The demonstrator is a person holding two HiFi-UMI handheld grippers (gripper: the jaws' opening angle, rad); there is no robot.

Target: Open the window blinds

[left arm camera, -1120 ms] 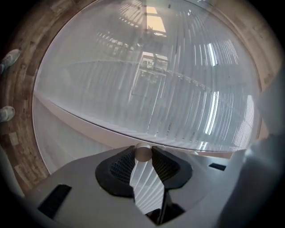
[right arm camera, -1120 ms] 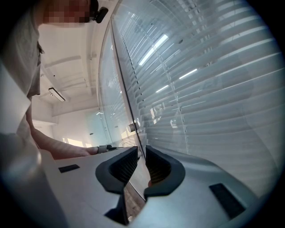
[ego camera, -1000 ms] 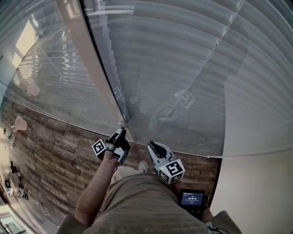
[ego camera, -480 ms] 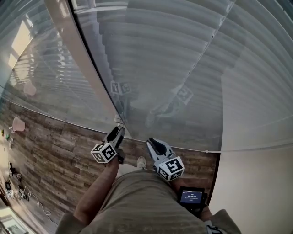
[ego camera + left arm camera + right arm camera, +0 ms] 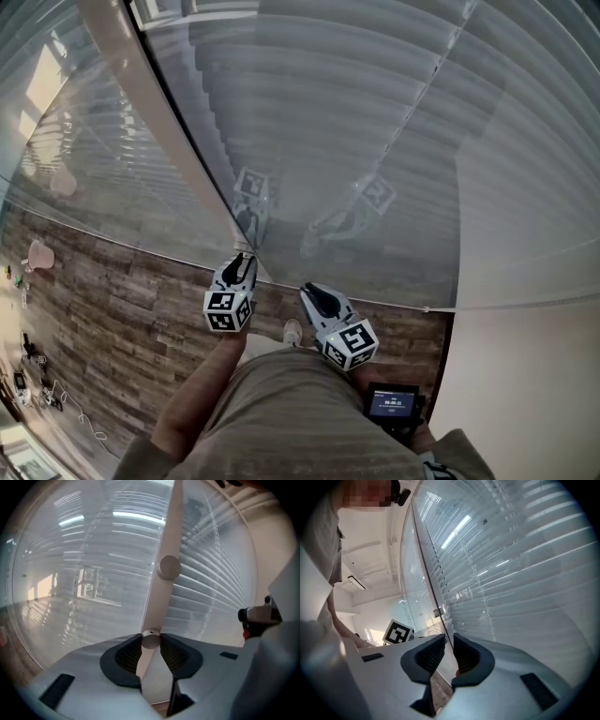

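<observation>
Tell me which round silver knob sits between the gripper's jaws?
The lower knob: the left gripper has just been closing its jaws on it. The other knob sits higher up the pale post, untouched.

The head camera sits above the person's chest and looks steeply down. It takes in both grippers, the floor (image 5: 112, 309) and the blinds (image 5: 375, 112) from about arm's reach. The camera on the left gripper (image 5: 242, 272) looks along its jaws, which have just been closing on a knob (image 5: 151, 639) right before the lens. The post (image 5: 166, 536) and the blinds stand close behind it. The camera on the right gripper (image 5: 311, 300) looks along its own slightly parted jaws and slantwise up the blinds from very near. At its left it also catches the left gripper's cube (image 5: 397, 632), which the head view shows too. All three views share the blinds.
</observation>
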